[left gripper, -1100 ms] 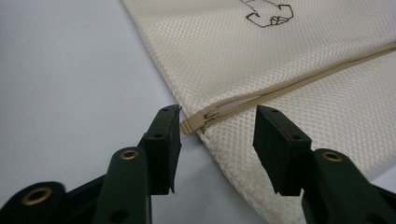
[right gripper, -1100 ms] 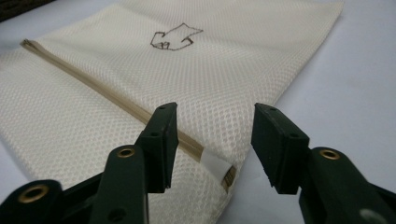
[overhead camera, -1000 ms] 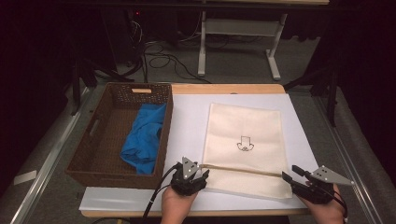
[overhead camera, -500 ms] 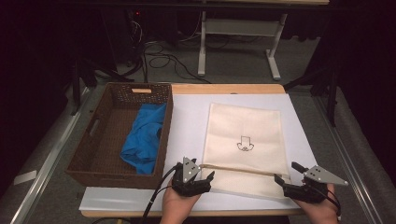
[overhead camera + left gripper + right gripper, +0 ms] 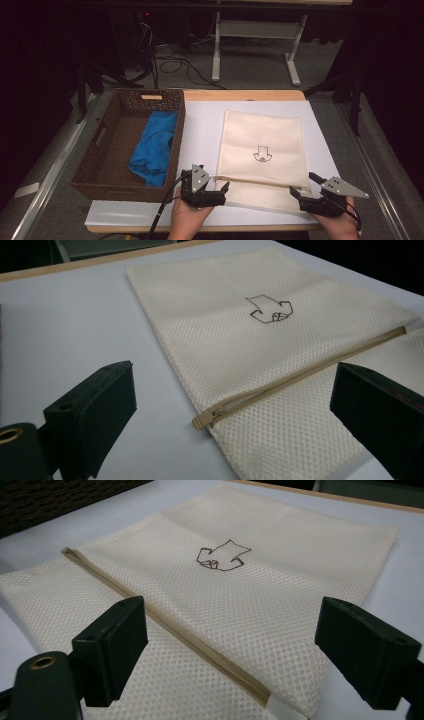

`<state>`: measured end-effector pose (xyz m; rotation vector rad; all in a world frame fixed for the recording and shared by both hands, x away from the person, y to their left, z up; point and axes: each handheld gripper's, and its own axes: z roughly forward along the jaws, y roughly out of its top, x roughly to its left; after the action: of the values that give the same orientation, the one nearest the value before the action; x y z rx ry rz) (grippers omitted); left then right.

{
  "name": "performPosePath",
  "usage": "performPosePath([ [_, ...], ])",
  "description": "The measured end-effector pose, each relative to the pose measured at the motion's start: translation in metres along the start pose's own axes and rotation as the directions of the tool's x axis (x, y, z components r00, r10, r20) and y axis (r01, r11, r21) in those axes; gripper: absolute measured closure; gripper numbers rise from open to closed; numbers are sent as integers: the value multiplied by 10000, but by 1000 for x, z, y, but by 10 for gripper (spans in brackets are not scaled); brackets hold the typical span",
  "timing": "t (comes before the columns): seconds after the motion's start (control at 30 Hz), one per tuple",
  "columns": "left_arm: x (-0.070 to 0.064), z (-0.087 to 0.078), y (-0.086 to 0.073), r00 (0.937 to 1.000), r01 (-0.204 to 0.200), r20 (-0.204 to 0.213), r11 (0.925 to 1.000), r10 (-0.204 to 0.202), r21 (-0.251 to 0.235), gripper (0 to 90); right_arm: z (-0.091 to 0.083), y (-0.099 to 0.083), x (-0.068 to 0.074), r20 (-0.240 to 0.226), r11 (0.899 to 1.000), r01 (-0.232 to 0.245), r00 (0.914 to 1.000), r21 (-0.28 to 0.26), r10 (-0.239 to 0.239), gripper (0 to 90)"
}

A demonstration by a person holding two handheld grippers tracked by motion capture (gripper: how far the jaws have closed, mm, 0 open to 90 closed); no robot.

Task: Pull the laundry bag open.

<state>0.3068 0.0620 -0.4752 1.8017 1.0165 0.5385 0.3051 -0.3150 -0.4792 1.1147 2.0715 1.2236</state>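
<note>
A cream mesh bag (image 5: 262, 145) with a small brown logo (image 5: 261, 153) lies flat on the white table cover (image 5: 200, 125). Its tan zipper (image 5: 310, 371) runs across the near end, with the pull (image 5: 202, 421) at the left end. My left gripper (image 5: 223, 192) stands open at the bag's near left corner, and in the left gripper view (image 5: 235, 390) the pull lies between its jaws. At the near right corner my right gripper (image 5: 303, 184) is open too. In the right gripper view (image 5: 232, 630) the zipper (image 5: 175, 630) passes between the jaws, with nothing held.
A dark wicker basket (image 5: 125, 100) stands at the left of the table with a crumpled blue cloth (image 5: 155, 147) inside. Bare white cover lies between basket and bag. The wooden table edge (image 5: 240, 95) runs along the back, with cables and a stand on the floor beyond.
My right gripper has slid a little to the left, closer to the bag's near right corner. The left gripper and the bag have stayed put.
</note>
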Motion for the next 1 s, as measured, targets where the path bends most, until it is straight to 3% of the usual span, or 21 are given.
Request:
performPosePath([
  [0.13,-1,0,6,9999,-33,95,10000,34,-69,26,-1,-1,-2,105,9999,104,9999,49,-104,127],
  [0.23,-2,0,11,9998,-199,50,9998,199,21,17,-2,-1,-3,137,10000,-36,9999,73,35,90],
  [0.4,0,-5,16,9999,-80,61,9999,81,-109,14,-2,-2,-7,97,9997,-263,9996,6,263,22],
  [0.53,2,-14,26,9998,130,142,9991,-124,-403,13,-1,-2,-7,94,9996,-290,9995,42,290,5],
  [0.67,4,-27,36,9999,88,78,9974,-83,-709,14,-1,-2,-8,89,9996,-260,9996,56,259,5],
  [0.77,8,-36,40,9997,-54,-262,9963,31,-863,15,-1,-4,-7,54,9997,-225,9997,91,224,5],
  [1.0,27,-54,43,9976,544,-376,9948,-578,-860,17,-2,-5,-7,-74,9999,-101,9999,-12,101,5],
])
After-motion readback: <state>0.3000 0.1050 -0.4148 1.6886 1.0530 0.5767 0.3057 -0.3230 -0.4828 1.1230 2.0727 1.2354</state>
